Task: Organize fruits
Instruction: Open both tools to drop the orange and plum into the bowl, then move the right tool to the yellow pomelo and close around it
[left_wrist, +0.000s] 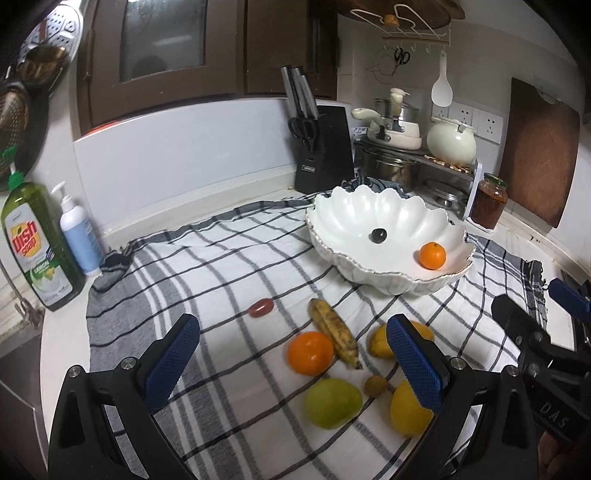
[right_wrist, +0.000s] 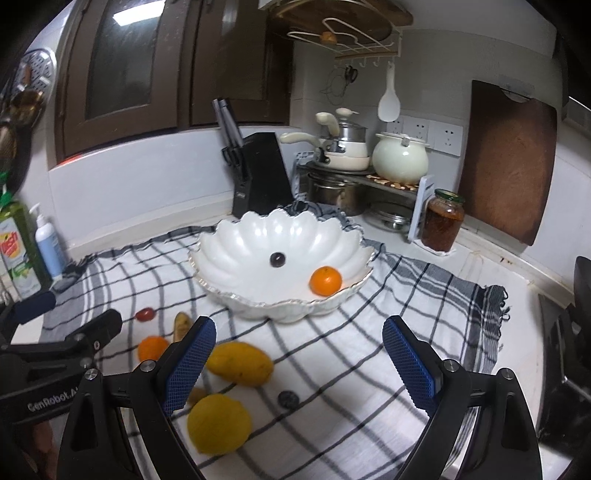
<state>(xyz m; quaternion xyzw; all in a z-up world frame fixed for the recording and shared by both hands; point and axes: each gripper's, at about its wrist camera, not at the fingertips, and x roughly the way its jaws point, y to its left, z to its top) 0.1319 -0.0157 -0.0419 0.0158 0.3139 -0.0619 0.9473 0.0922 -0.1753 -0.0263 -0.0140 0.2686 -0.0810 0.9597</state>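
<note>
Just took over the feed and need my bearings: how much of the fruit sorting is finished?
Done: a small orange and a dark grape sit in the white scalloped bowl. In hand: nothing; left gripper and right gripper are both open. Left on the checked cloth: spotted banana, large orange, green apple, yellow lemon, mango, red tomato, small brown fruit, dark berry.

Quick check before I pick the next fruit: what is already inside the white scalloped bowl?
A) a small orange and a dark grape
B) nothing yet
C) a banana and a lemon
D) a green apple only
A: the white scalloped bowl holds a small orange near its front right wall and a dark grape at its centre; the banana, lemon and green apple lie on the checked cloth.
</note>
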